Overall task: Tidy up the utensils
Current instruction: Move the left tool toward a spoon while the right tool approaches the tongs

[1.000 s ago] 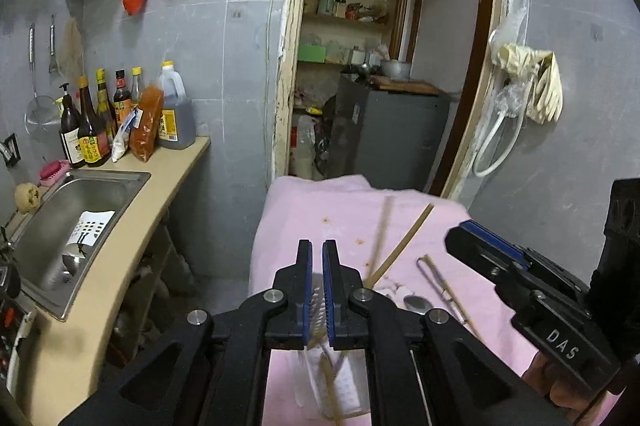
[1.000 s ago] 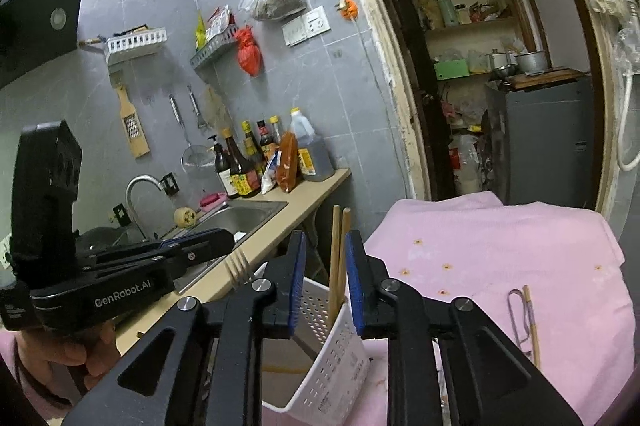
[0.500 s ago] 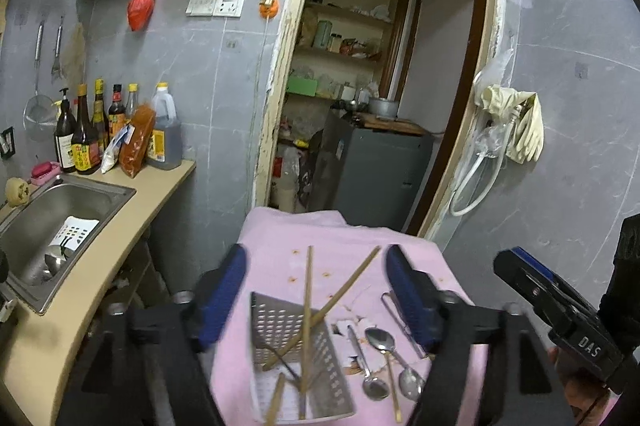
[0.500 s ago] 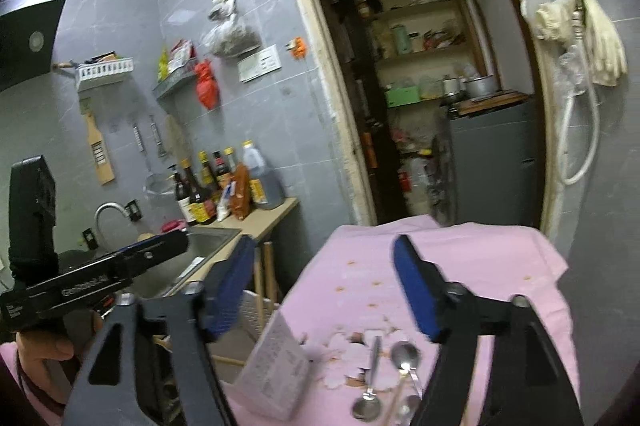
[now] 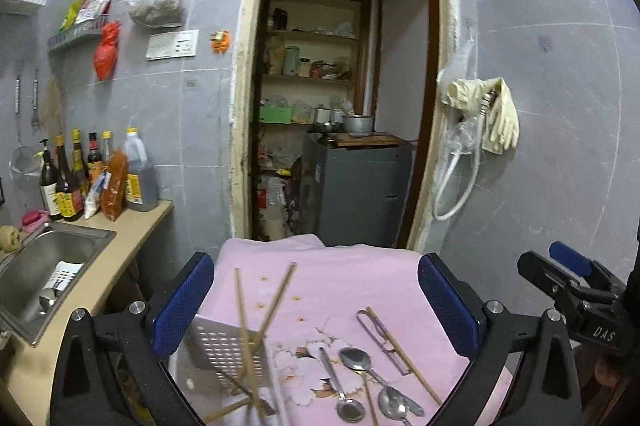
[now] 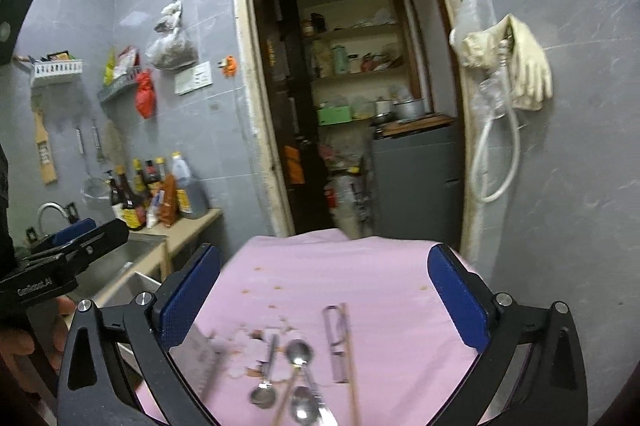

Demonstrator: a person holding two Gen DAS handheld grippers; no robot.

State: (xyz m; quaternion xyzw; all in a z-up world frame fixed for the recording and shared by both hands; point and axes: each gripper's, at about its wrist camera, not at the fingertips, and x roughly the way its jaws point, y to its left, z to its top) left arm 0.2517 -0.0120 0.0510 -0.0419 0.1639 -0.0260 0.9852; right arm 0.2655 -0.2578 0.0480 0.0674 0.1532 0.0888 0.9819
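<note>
Steel spoons (image 5: 352, 358) lie ahead and low on the pink surface (image 5: 340, 278), handles running roughly away from me. From the left wrist view, my left hand-held gripper (image 5: 316, 310) stands wide apart, empty; the basket (image 5: 228, 354) with chopsticks (image 5: 244, 310) sits left of centre.

From the right wrist view, my right hand-held gripper (image 6: 324, 298) is likewise apart, and the spoons (image 6: 300, 354) lie centred between its jaws. I judge the right nearer.

I see a table covered by a pink cloth (image 5: 340, 278). On it, at my left, stands a white perforated basket (image 5: 228, 354) holding chopsticks (image 5: 244, 310). To its right lie three spoons (image 5: 360, 362), a metal clip (image 5: 378, 332) and a loose chopstick (image 5: 404, 354) just beside the clip.
</note>
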